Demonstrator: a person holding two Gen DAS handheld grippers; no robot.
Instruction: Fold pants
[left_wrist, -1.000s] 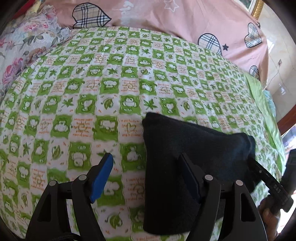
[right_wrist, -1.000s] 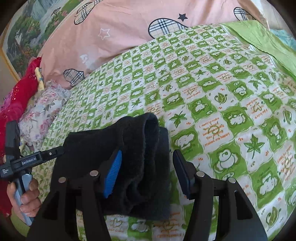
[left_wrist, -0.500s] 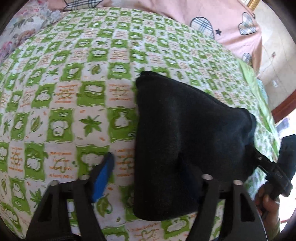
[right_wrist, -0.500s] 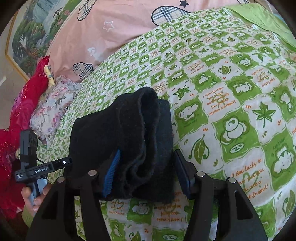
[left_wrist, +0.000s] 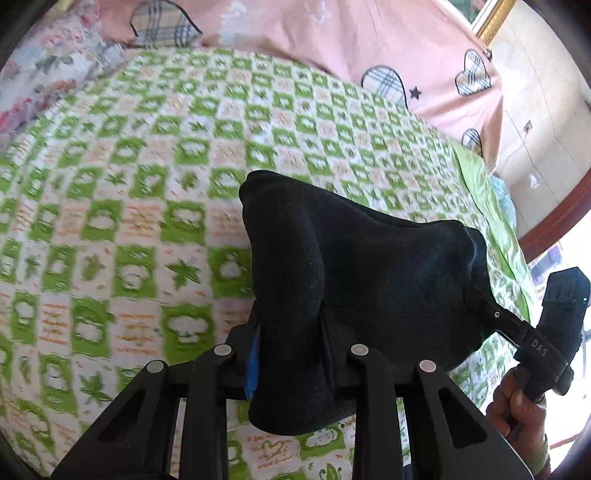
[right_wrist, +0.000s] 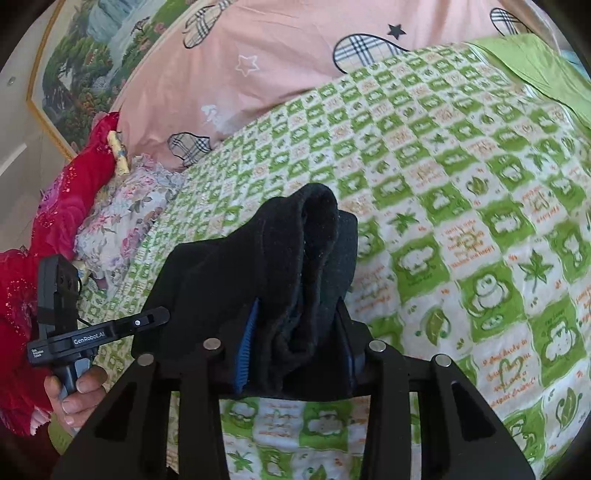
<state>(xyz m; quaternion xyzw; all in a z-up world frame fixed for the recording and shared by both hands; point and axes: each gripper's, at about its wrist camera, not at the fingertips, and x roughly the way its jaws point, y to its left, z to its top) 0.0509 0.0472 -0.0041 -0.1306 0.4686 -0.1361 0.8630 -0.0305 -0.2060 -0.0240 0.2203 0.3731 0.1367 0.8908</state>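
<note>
The black pants (left_wrist: 369, 280) are folded into a thick bundle and held above the green-and-white checked bed cover (left_wrist: 140, 206). My left gripper (left_wrist: 291, 350) is shut on the bundle's left end. My right gripper (right_wrist: 295, 343) is shut on the right end of the pants (right_wrist: 258, 266), whose layered edge faces the camera. The right gripper's body also shows in the left wrist view (left_wrist: 524, 332), and the left one's in the right wrist view (right_wrist: 92, 336). The fingertips are hidden in the fabric.
A pink quilt with plaid hearts (left_wrist: 369, 55) lies along the back of the bed (right_wrist: 480, 206). A floral pillow (right_wrist: 125, 218) and red fabric (right_wrist: 55, 221) are at the left. A plain green sheet edge (left_wrist: 491, 221) runs along the right side.
Both grippers have closed onto the ends of the folded pants. The bundle has come up off the bed cover, and both cameras have tilted up.
</note>
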